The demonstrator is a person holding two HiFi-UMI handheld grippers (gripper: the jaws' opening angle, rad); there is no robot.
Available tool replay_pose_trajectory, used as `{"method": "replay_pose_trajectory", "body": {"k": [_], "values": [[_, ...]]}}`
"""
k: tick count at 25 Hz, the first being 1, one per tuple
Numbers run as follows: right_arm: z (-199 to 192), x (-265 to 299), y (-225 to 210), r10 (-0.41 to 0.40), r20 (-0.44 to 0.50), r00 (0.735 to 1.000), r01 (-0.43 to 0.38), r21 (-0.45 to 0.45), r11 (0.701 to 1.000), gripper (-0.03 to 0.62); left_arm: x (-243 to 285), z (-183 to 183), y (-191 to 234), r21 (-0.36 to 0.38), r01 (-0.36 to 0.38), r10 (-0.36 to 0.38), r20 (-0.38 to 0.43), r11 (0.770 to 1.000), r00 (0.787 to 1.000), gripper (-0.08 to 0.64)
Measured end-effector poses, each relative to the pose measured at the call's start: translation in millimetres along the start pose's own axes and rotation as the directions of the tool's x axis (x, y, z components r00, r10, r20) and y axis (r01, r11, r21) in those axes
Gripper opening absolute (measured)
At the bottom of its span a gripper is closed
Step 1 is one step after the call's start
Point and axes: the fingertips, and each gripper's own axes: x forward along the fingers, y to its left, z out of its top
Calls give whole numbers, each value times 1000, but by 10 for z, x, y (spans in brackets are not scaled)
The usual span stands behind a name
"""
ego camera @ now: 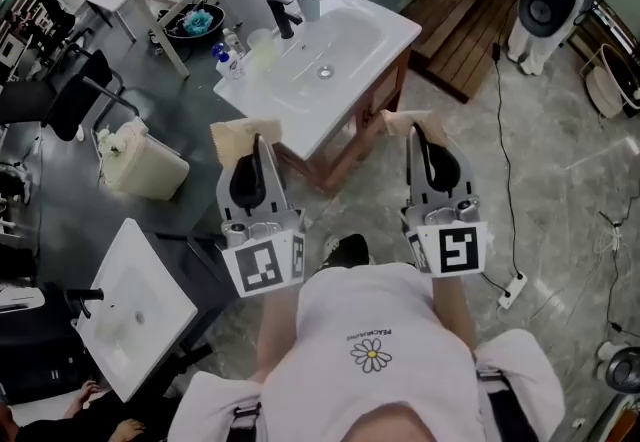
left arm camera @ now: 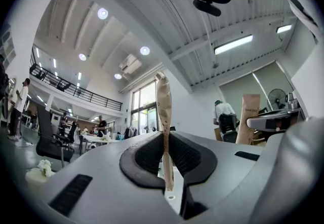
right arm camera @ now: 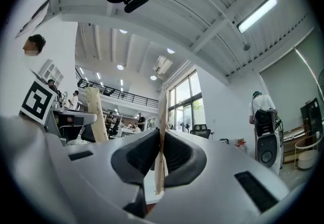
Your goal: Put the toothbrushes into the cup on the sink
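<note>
Toothbrush [left arm camera: 163, 101] clamped tight in the left gripper [left arm camera: 165, 154], another in the right gripper [right arm camera: 161, 154], both sticking straight out past the jaws. Cup [ego camera: 308, 2] sits on the sink [ego camera: 370, 25] ahead, between them; left looks slightly nearer.

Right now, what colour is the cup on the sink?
Dark grey. The cup shows best in the head view.
</note>
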Motion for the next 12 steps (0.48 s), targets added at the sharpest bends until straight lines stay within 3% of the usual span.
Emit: {"method": "replay_pose_trajectory", "body": {"k": [5, 12], "values": [[-85, 29, -62, -9, -17, 1000, 10, 13, 1000, 21, 68, -130, 7, -19, -4, 3, -35, 1000, 999, 41], [-232, 320, -431, -48, -39, 998, 48, -3, 999, 21, 572, -163, -74, 0, 15, -15, -8, 1000, 1000, 41]]}}
